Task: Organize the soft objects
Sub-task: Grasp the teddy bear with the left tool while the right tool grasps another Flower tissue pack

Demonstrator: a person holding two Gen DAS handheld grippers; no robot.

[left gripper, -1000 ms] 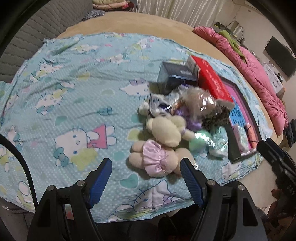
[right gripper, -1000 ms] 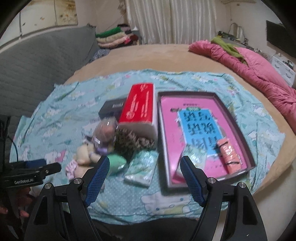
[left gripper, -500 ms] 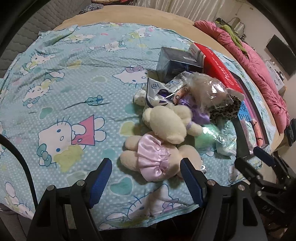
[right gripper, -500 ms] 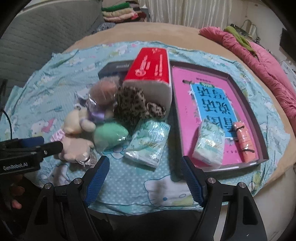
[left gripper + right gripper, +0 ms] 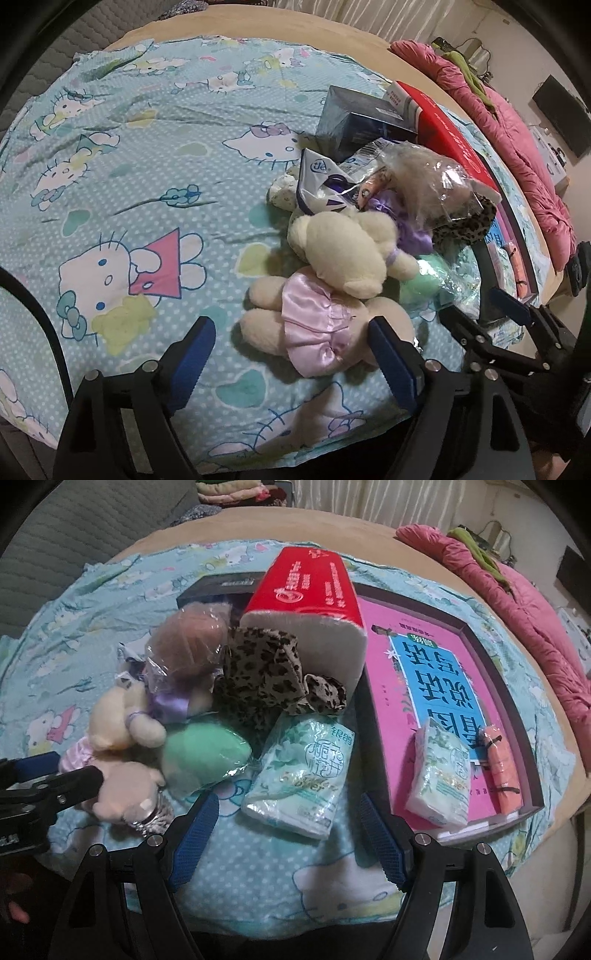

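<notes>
1. Two sets of jaws stand open and empty; my left gripper [image 5: 291, 354] has just been widening, its jaws either side of the cream teddy [image 5: 332, 291] at lower centre.
2. My right gripper [image 5: 288, 834] hovers before the tissue pack [image 5: 301, 775].
3. Risk: the left jaws may pinch only the satin skirt, letting the teddy slip, or snag the sheet [image 5: 110, 166].
</notes>
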